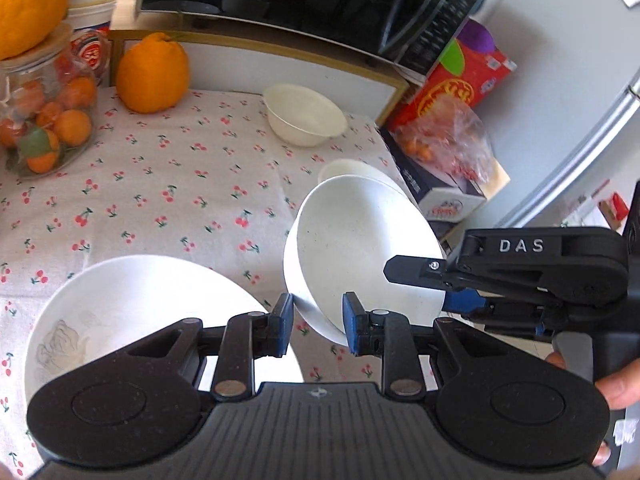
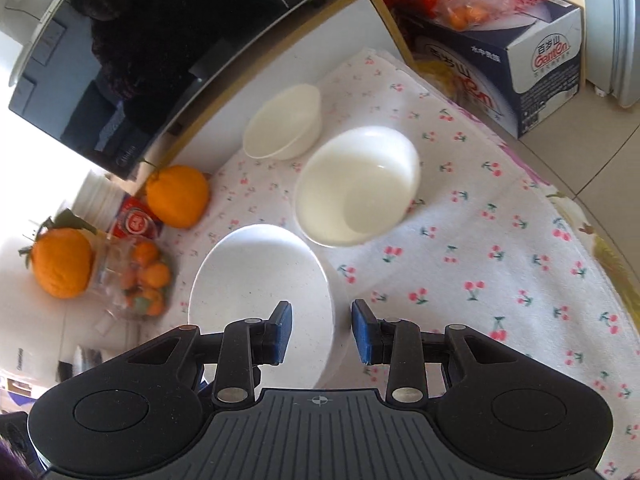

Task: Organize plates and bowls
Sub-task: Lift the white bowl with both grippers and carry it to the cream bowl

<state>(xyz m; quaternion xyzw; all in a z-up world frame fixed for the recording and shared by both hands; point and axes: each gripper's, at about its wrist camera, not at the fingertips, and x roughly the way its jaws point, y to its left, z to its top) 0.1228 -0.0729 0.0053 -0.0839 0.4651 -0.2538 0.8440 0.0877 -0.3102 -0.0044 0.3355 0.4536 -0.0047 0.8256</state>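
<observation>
White bowl (image 1: 352, 248) is up off the counter (image 1: 160, 184), tilted, both claws on it: left claw (image 1: 318, 322) pinches the near rim, right claw (image 1: 416, 284) clamps the far rim. Below sit a cream bowl (image 1: 306, 116), a wide bowl (image 2: 356, 188) and a plate (image 1: 132, 304) on the cherry-print cloth.

In the right wrist view, a held bowl (image 2: 260, 300) fills the lower centre above the counter (image 2: 500, 280). Up and right of it sits a large bowl (image 2: 356, 188), with a small bowl (image 2: 284, 128) just behind it. A jar (image 2: 136, 280) stands at the left, a microwave (image 2: 140, 60) upper left, a box (image 2: 520, 68) upper right.
</observation>
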